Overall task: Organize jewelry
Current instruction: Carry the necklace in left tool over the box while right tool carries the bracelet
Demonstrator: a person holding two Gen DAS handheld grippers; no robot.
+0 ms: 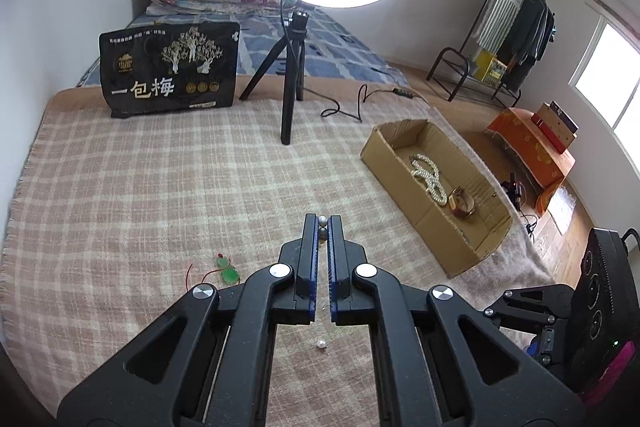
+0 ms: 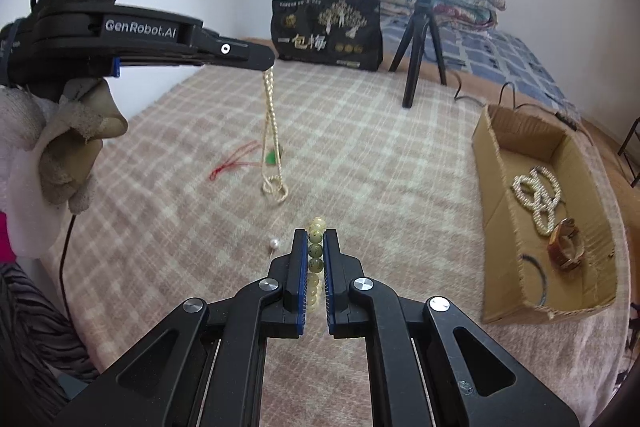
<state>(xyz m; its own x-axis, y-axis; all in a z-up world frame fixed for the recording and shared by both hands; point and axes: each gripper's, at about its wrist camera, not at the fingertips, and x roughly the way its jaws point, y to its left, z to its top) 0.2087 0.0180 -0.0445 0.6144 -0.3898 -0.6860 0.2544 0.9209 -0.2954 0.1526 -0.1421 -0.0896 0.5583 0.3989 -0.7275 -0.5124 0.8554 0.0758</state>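
My left gripper (image 1: 323,221) is shut on a pearl necklace; only two beads (image 1: 323,227) show between its tips. In the right wrist view the left gripper (image 2: 269,63) is raised and the necklace (image 2: 272,131) hangs from it down to the blanket. My right gripper (image 2: 316,233) is shut on a yellow-green bead bracelet (image 2: 315,247). A cardboard box (image 1: 400,163) on the right holds a white pearl strand (image 1: 428,177) and an amber bangle (image 1: 462,205); the box also shows in the right wrist view (image 2: 500,259). A green pendant on red cord (image 1: 226,267) and a loose pearl (image 1: 321,345) lie on the blanket.
A checked blanket (image 1: 160,187) covers the bed. A ring light on a black tripod (image 1: 290,83) and a black snack bag (image 1: 168,67) stand at the back. A cable (image 1: 352,107) lies near the box. A clothes rack (image 1: 516,35) and an orange box (image 1: 532,143) stand on the floor to the right.
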